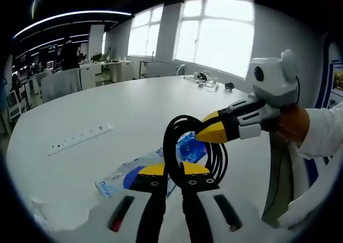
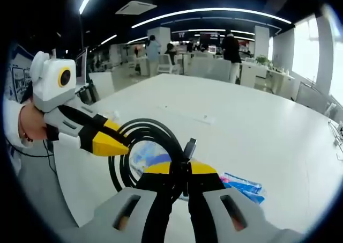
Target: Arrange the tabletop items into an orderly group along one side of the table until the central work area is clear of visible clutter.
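Together, the left gripper (image 1: 172,170) and right gripper (image 2: 179,168) clamp a coiled black cable (image 1: 185,146) (loops loose), best carried level to the table (image 1: 134,109) edge.

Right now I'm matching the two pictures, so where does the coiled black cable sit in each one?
Left gripper view: coiled black cable, lower centre, gripped by both grippers.
Right gripper view: coiled black cable, lower centre-left, above this view's own jaws.
Shared landmark: blue packet lying on the white table.
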A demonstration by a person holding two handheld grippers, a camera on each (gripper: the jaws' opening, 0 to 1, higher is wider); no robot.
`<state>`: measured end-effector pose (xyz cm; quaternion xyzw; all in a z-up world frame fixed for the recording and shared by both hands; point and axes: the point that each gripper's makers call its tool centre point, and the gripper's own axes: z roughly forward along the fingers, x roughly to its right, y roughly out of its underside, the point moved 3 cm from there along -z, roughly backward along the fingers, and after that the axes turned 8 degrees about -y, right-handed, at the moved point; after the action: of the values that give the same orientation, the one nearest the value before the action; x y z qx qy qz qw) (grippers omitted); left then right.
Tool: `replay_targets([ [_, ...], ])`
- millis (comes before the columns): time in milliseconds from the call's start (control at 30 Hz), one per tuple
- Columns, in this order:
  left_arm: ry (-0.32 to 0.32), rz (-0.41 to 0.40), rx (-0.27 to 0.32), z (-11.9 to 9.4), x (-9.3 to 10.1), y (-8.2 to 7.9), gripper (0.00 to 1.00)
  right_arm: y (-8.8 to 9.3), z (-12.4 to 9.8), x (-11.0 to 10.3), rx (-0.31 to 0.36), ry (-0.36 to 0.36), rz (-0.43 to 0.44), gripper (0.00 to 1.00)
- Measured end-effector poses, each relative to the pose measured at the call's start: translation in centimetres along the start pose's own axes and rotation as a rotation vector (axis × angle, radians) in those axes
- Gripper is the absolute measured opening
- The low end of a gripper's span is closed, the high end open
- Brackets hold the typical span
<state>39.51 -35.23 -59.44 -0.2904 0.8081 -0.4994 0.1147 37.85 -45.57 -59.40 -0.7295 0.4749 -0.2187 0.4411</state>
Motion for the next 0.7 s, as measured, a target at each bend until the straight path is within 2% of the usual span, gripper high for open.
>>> replay_targets([
  [433, 0.079, -0.022, -0.041, 3.4, 5.7, 1.0, 0.05, 4.2, -4.0, 3.2, -0.047, 0.042, 0.045, 0.07],
  [700, 0.112, -0.036, -0.077, 5.6, 8.3, 2.1, 0.05, 6.8, -5.5, 5.0, -0.084, 0.063, 0.077, 0.07],
])
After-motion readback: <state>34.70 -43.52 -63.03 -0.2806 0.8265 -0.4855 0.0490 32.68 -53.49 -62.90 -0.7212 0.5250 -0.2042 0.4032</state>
